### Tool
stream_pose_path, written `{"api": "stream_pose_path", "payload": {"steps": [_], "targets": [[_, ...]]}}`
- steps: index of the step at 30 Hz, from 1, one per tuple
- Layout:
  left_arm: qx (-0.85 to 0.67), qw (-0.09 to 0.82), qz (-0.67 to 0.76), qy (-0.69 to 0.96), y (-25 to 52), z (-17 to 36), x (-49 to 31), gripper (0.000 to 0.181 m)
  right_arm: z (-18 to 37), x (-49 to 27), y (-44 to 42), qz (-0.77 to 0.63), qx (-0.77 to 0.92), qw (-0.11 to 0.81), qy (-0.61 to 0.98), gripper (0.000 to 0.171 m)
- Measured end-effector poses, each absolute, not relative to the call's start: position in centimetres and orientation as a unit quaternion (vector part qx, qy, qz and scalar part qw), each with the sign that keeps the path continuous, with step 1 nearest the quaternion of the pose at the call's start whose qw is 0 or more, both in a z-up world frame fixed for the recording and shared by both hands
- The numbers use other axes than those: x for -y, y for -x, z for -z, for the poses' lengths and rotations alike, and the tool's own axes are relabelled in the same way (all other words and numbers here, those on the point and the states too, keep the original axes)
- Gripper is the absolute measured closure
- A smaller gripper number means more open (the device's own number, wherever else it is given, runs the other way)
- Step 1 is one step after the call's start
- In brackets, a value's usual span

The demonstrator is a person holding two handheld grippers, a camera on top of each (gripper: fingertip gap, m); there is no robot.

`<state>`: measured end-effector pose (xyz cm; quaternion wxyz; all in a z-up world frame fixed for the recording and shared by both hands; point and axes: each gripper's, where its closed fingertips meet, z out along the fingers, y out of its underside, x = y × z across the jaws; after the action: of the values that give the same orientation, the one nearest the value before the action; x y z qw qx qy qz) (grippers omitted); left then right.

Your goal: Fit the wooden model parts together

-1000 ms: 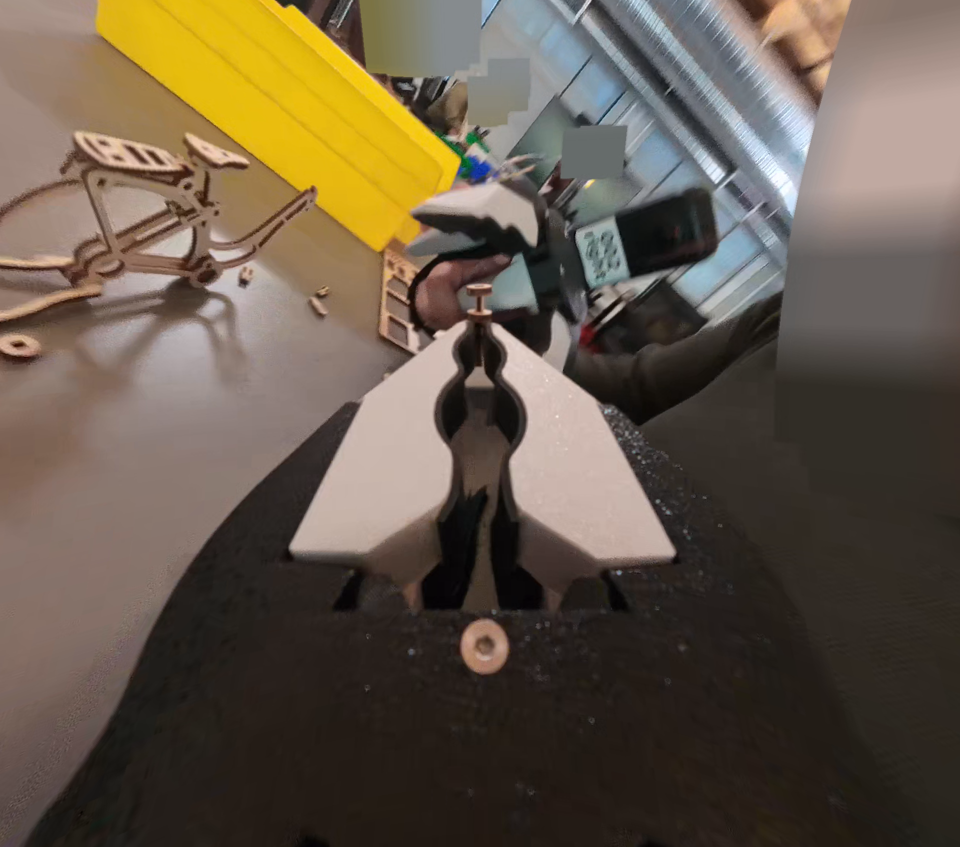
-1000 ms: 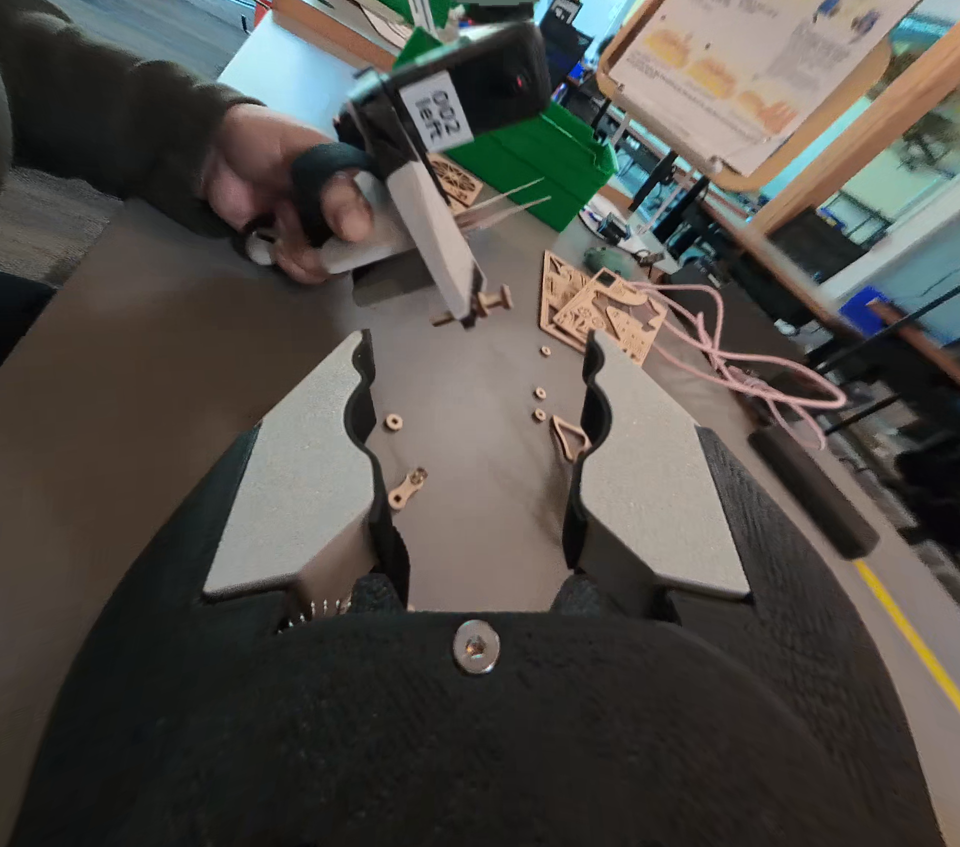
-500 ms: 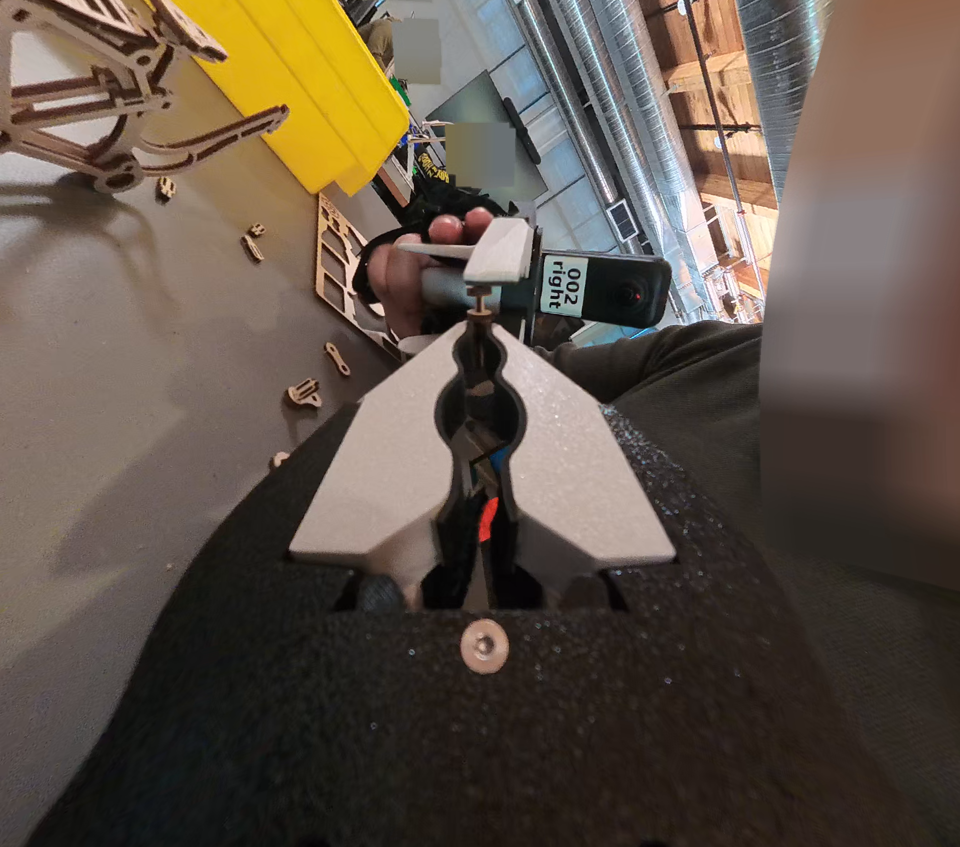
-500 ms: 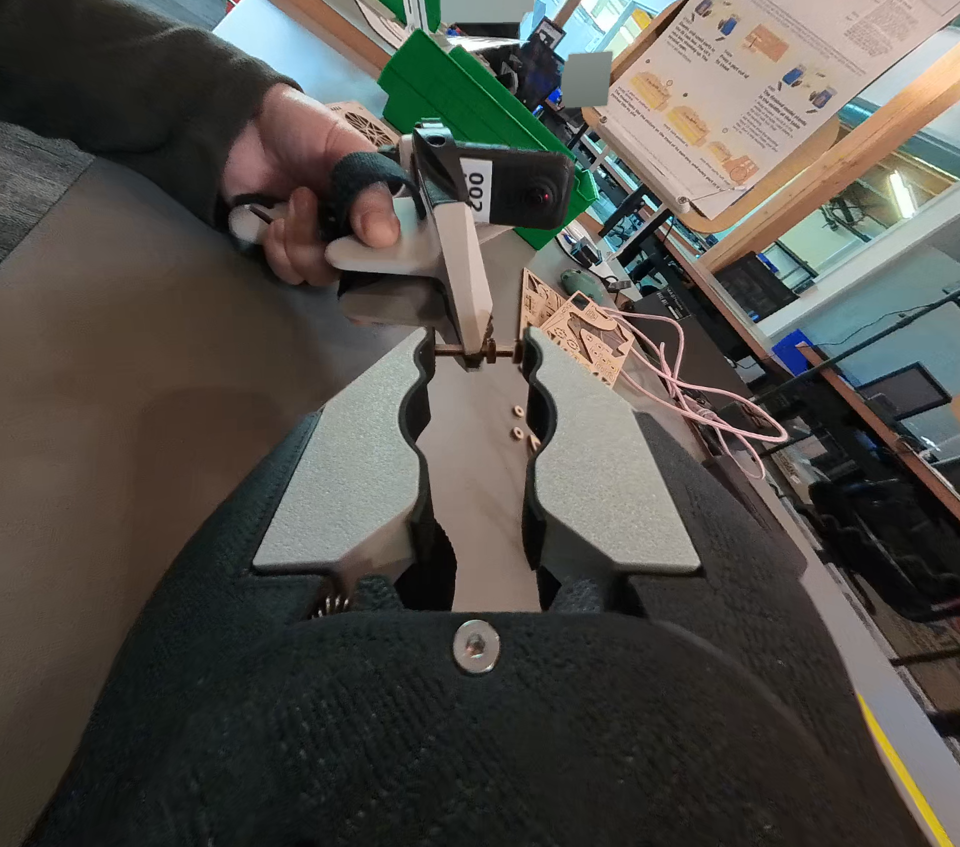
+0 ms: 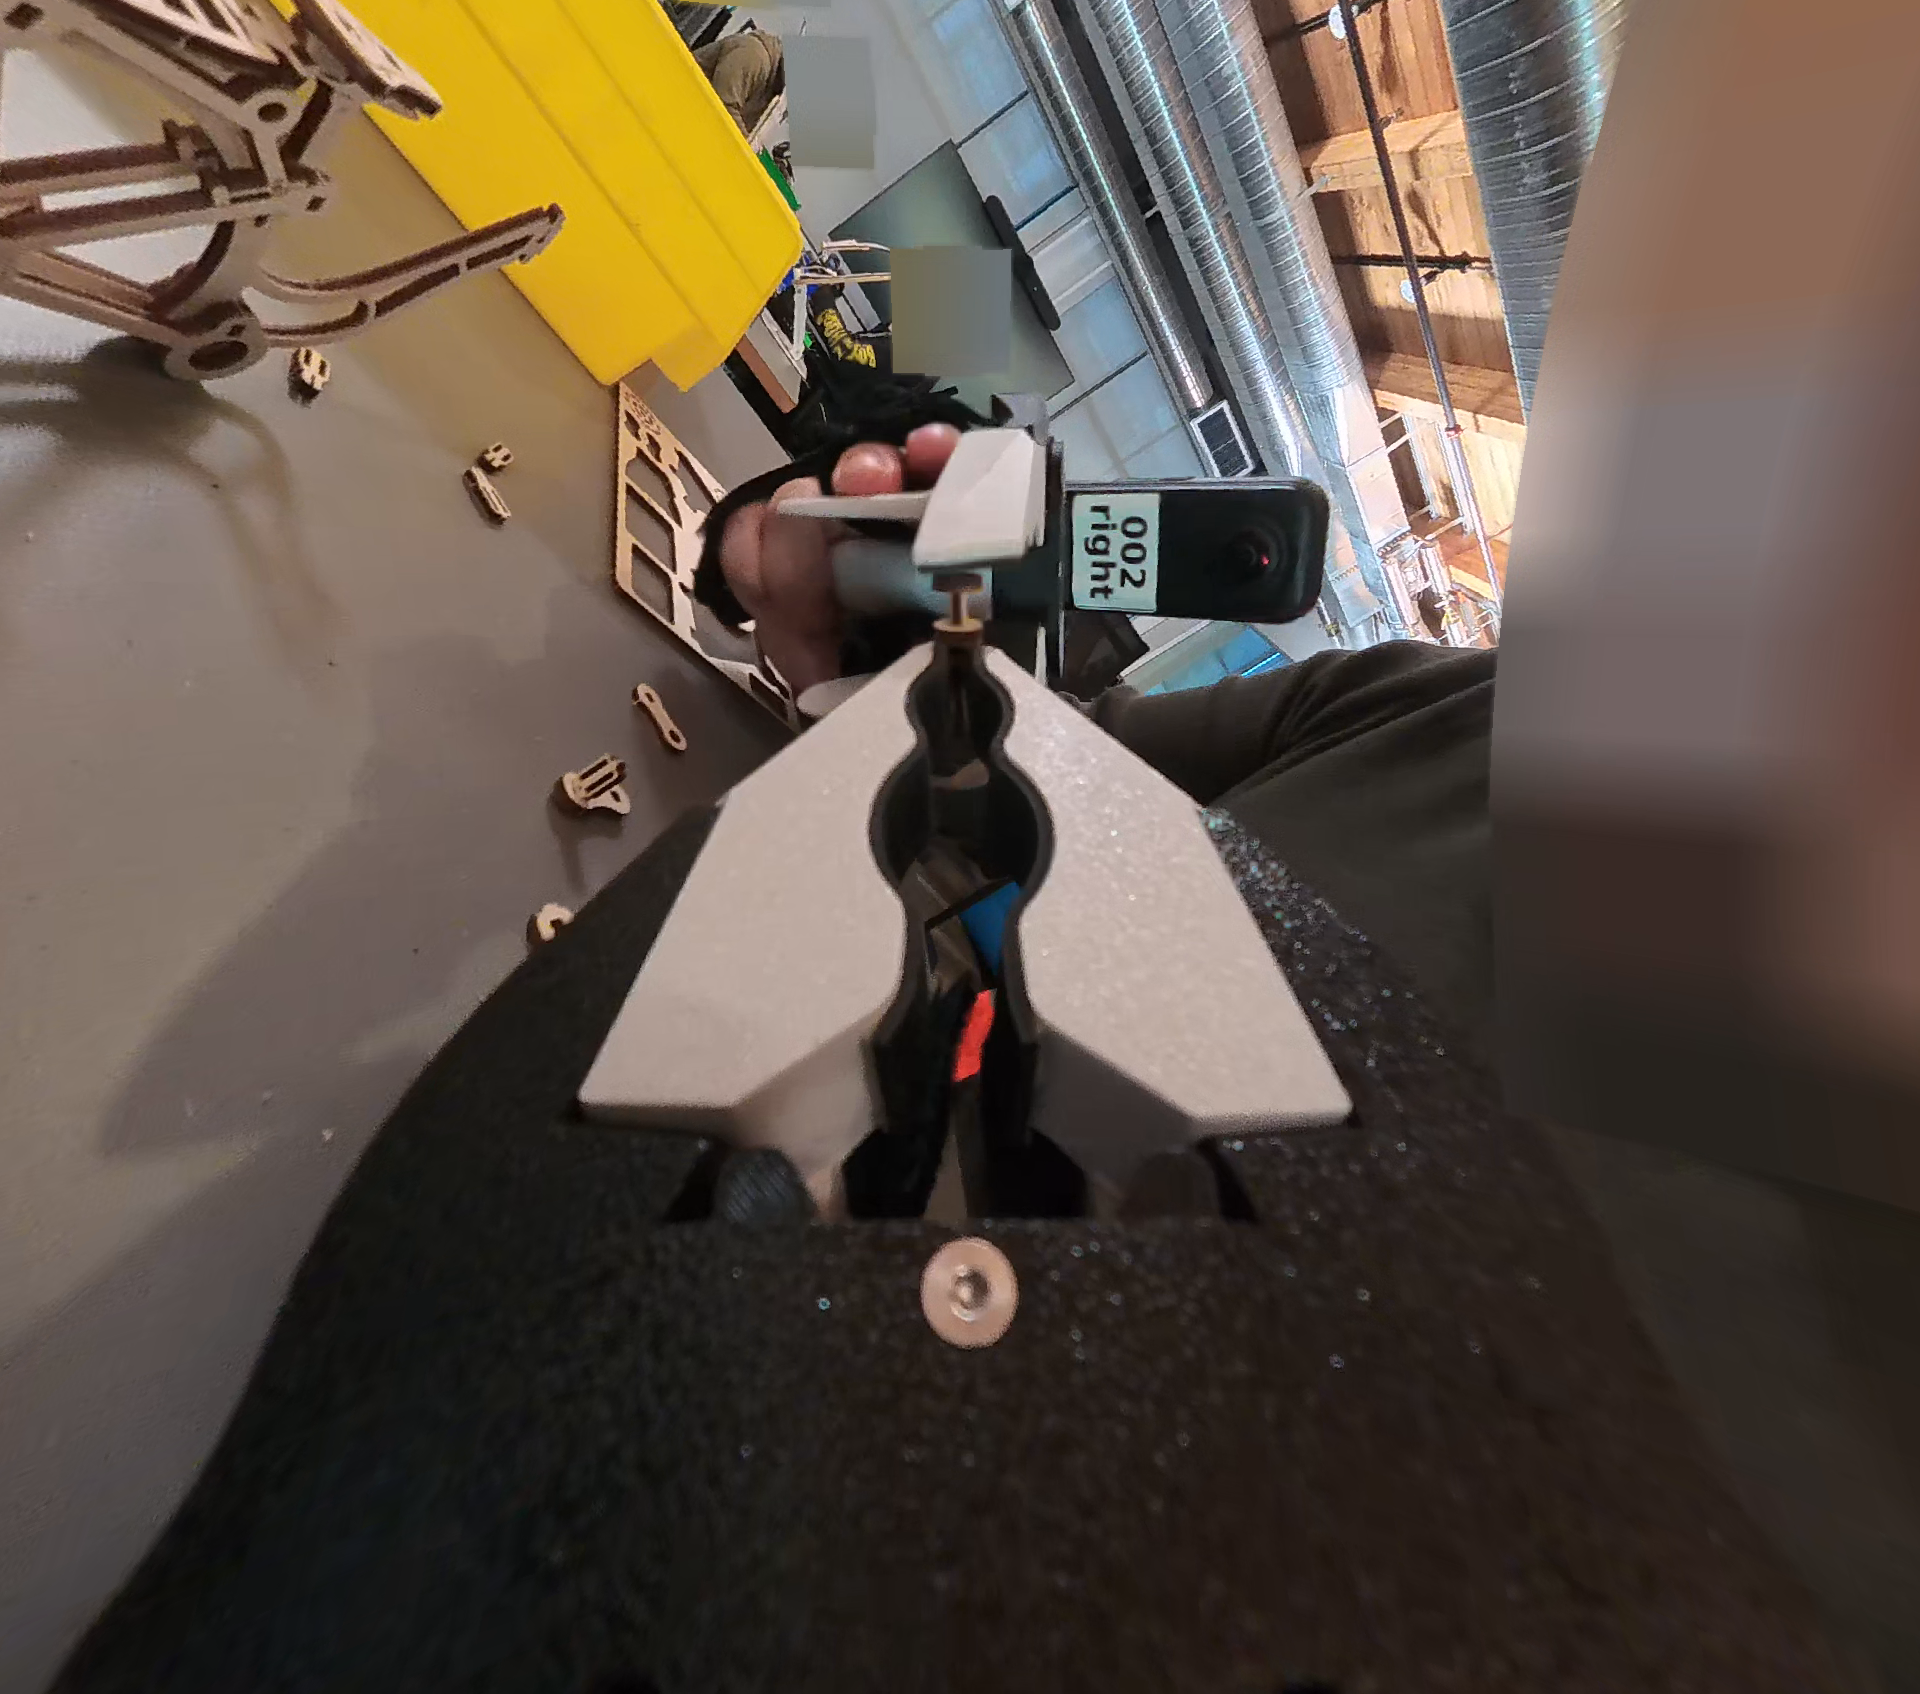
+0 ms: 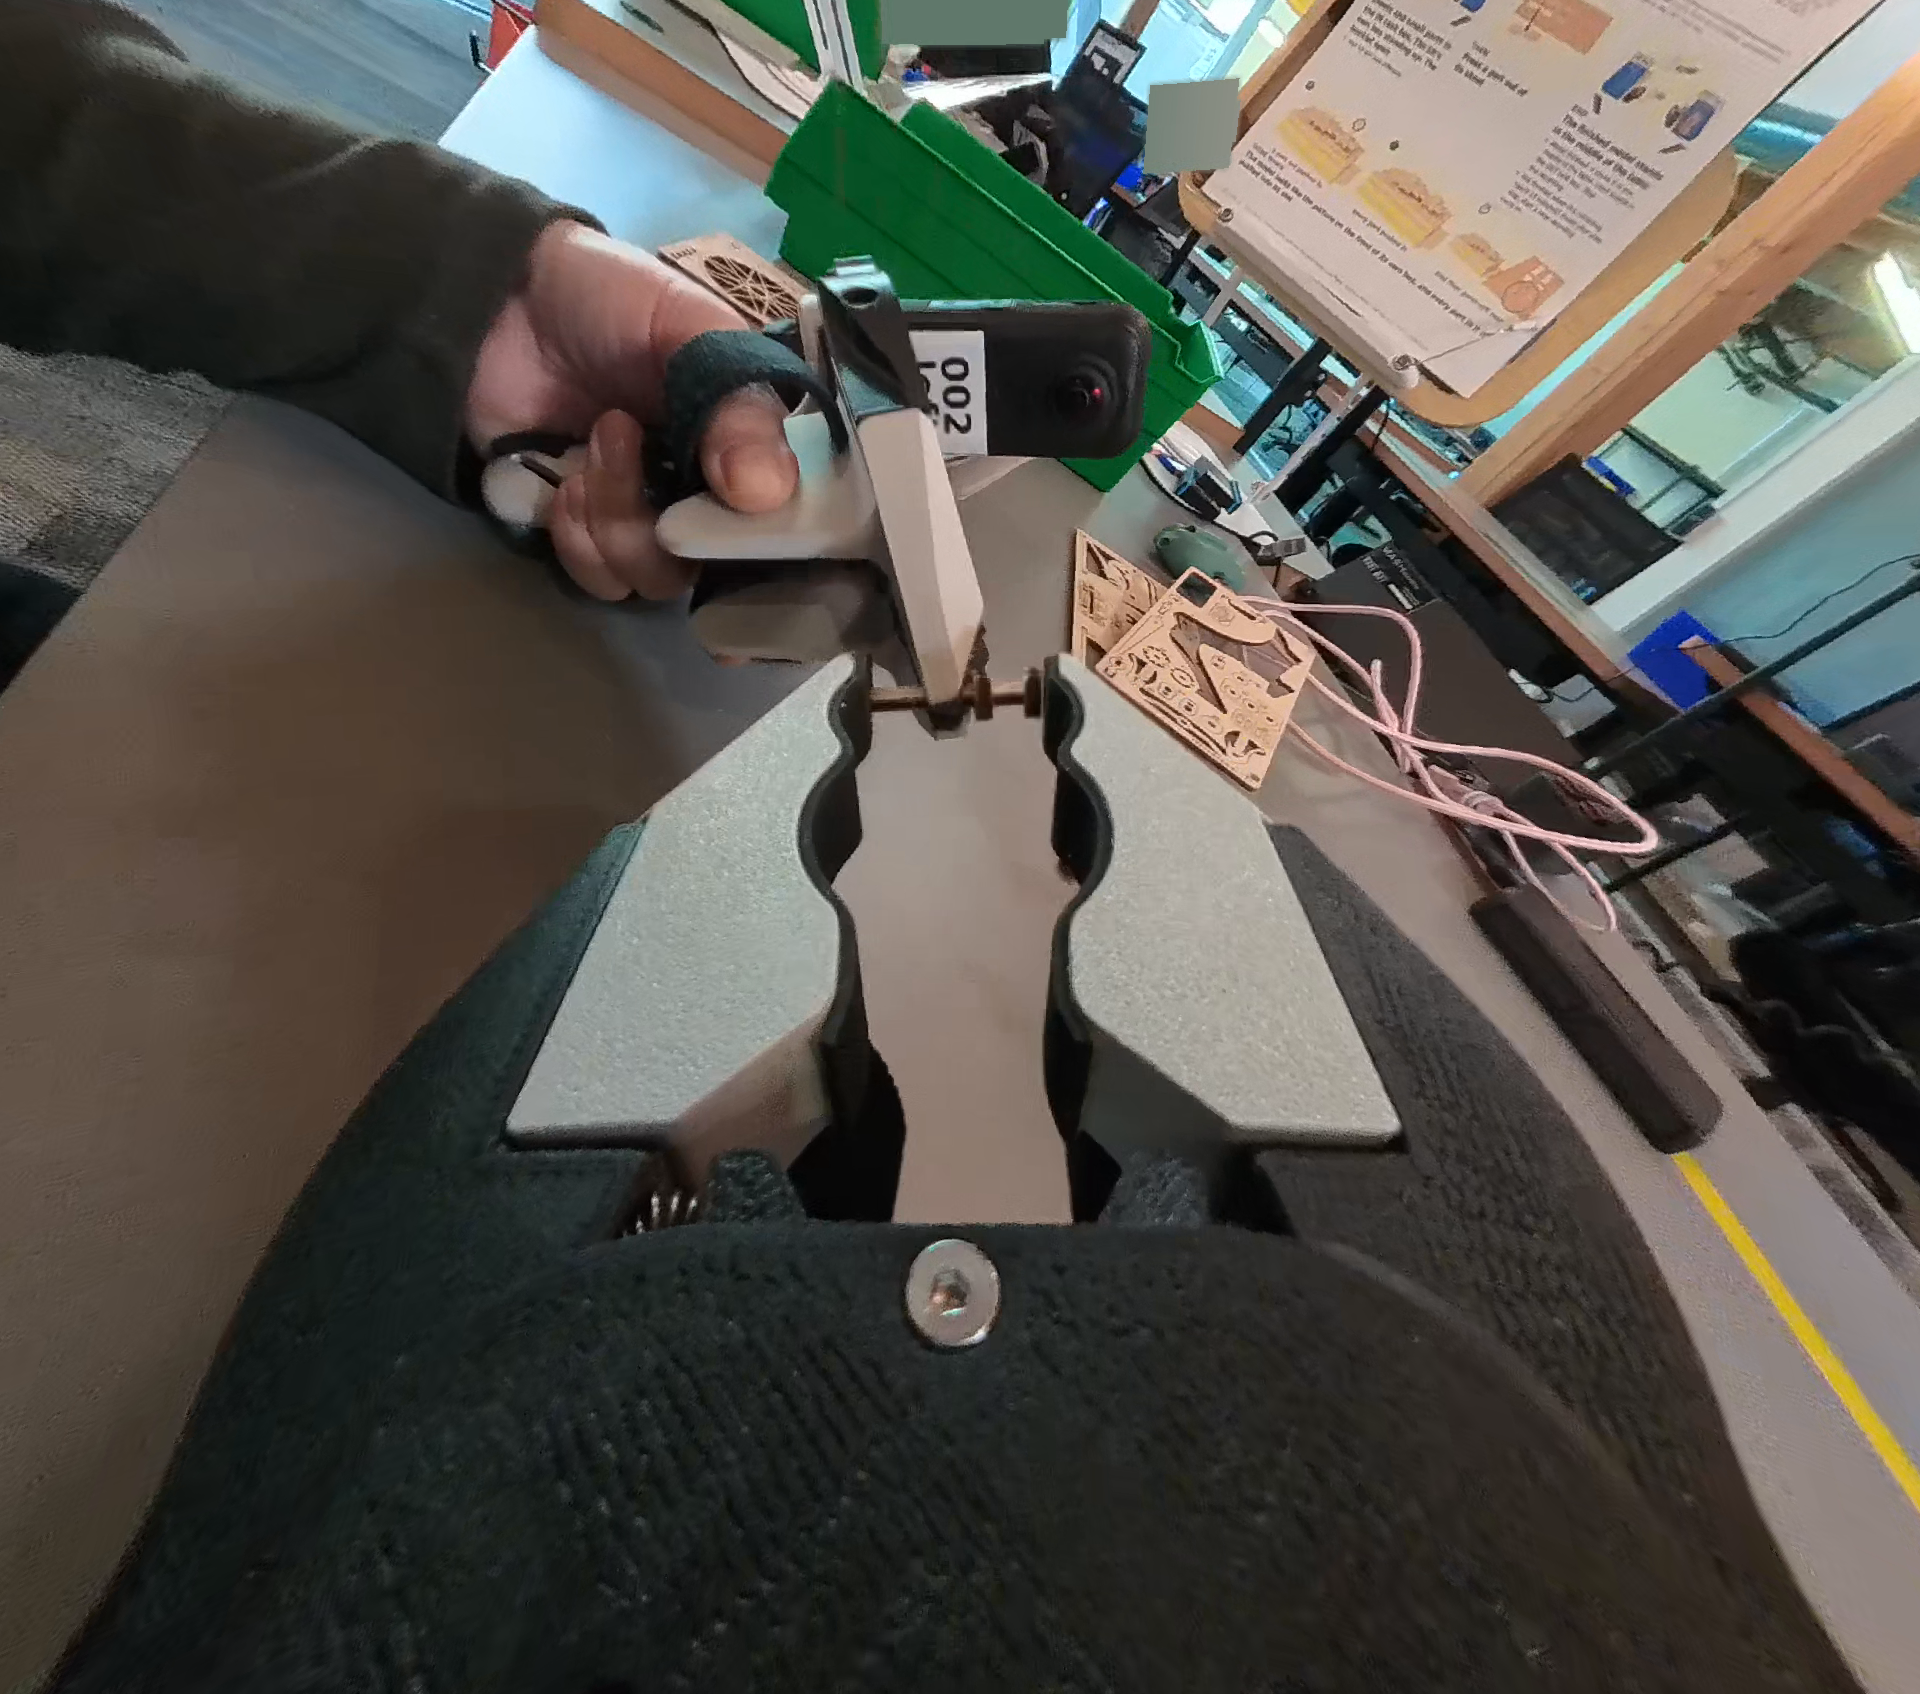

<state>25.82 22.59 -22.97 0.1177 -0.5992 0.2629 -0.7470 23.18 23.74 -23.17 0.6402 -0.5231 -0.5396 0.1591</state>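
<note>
In the left wrist view the left gripper (image 5: 957, 645) has its two grey fingers (image 5: 800, 896) pressed together and pinches a thin wooden pin (image 5: 958, 614) at the very tips; the pin sticks straight out beyond them, with a small disc on its shaft and a flat head at its far end; that head touches or all but touches the edge of a grey finger of the right gripper (image 5: 977, 501), which lies crosswise just beyond the pin, gripped by a hand (image 5: 800, 564) in a dark sleeve; on the grey table (image 5: 260, 709), left of the pin, lie loose wooden bits (image 5: 597, 787) and a cut-out wooden sheet (image 5: 665, 522); farther left stands a part-built wooden model (image 5: 197, 190) beside a yellow bin (image 5: 540, 86). In the right wrist view the right gripper (image 6: 951, 699) is drawn in to a narrow gap, and its fingertips (image 6: 842, 709) bracket the pin (image 6: 997, 695) end to end; the pin lies crosswise in that gap, its head close to or against the right-hand tip and its other end at the left-hand tip, though whether the tips actually press on it cannot be told; the left gripper (image 6: 940, 688) comes down from above the pin and clamps it at its middle, held by a hand (image 6: 623, 408) with a black strap over one finger; right of the pin lie two fretted wooden sheets (image 6: 1205, 668) and a pink cord (image 6: 1475, 792) on the table (image 6: 312, 813); behind the pin stands a green bin (image 6: 966, 231), and to its upper right a printed instruction board (image 6: 1558, 44).
</note>
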Motion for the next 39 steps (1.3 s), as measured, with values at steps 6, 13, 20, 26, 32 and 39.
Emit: {"api": "stream_pose_path", "payload": {"steps": [6,13,20,26,32,39], "targets": [[-0.250,0.117,0.759,0.590,-25.5,22.6,-22.9,0.181,22.7,-23.5,-24.1,-0.155,0.537,0.654,0.509,0.139],[-0.251,0.109,0.762,0.587,-25.5,22.6,-22.7,0.181,22.6,-23.7,-24.3,-0.125,0.541,0.664,0.500,0.153],[-0.257,0.100,0.757,0.593,-25.7,22.8,-22.5,0.181,22.8,-23.2,-24.0,-0.151,0.552,0.651,0.499,0.133],[-0.264,0.092,0.752,0.597,-25.9,23.1,-22.2,0.181,23.3,-22.5,-23.9,-0.190,0.566,0.627,0.501,0.133],[-0.276,0.087,0.739,0.609,-26.1,23.6,-21.8,0.181,23.8,-22.2,-24.1,-0.205,0.578,0.605,0.508,0.134],[-0.321,0.112,0.718,0.608,-26.3,23.8,-20.8,0.181,22.7,-21.1,-25.0,-0.321,0.549,0.570,0.520,0.132]]}}
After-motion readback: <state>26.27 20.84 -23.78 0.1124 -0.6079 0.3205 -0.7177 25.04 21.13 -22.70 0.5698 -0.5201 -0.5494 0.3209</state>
